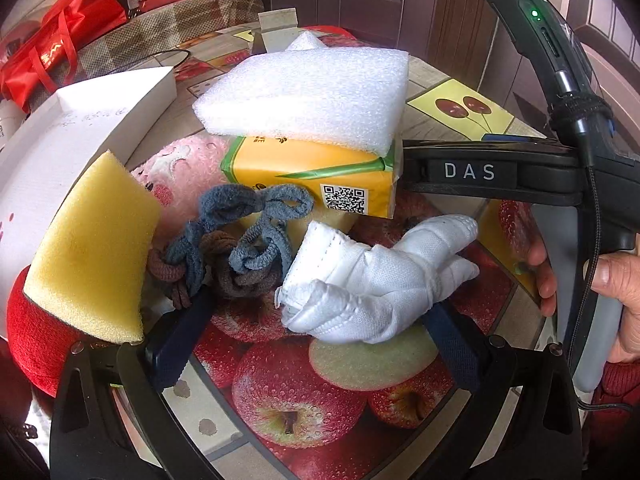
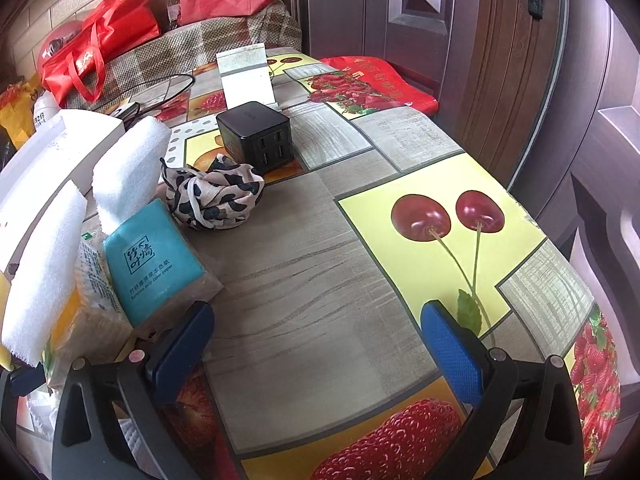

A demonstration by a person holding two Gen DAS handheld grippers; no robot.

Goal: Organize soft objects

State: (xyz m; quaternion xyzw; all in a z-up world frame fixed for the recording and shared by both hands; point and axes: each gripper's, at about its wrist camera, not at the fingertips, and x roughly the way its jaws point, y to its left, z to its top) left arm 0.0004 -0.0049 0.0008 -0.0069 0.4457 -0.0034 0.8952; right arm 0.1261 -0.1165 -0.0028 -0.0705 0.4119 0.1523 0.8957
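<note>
In the left wrist view a white glove [image 1: 372,280] lies crumpled on the fruit-print tablecloth [image 1: 304,400], between the fingertips of my open left gripper [image 1: 312,344]. Beyond it sits a tangle of blue and brown hair ties [image 1: 240,240]. A yellow sponge [image 1: 92,256] leans at the left. A white foam block [image 1: 308,92] rests on a yellow tissue pack [image 1: 320,176]. My right gripper [image 1: 412,168] reaches in from the right beside that pack. It stands open [image 2: 318,344] and empty, its left finger next to a teal tissue pack [image 2: 156,256].
A leopard-print scarf [image 2: 216,192] and a black charger cube [image 2: 256,136] lie mid-table. A white box [image 1: 72,128] stands at the left and a red cushion [image 1: 32,340] near the left corner. A hand [image 1: 616,280] holds the right gripper. Red bags [image 2: 100,36] sit behind. Bare tablecloth [image 2: 400,208] stretches to the right.
</note>
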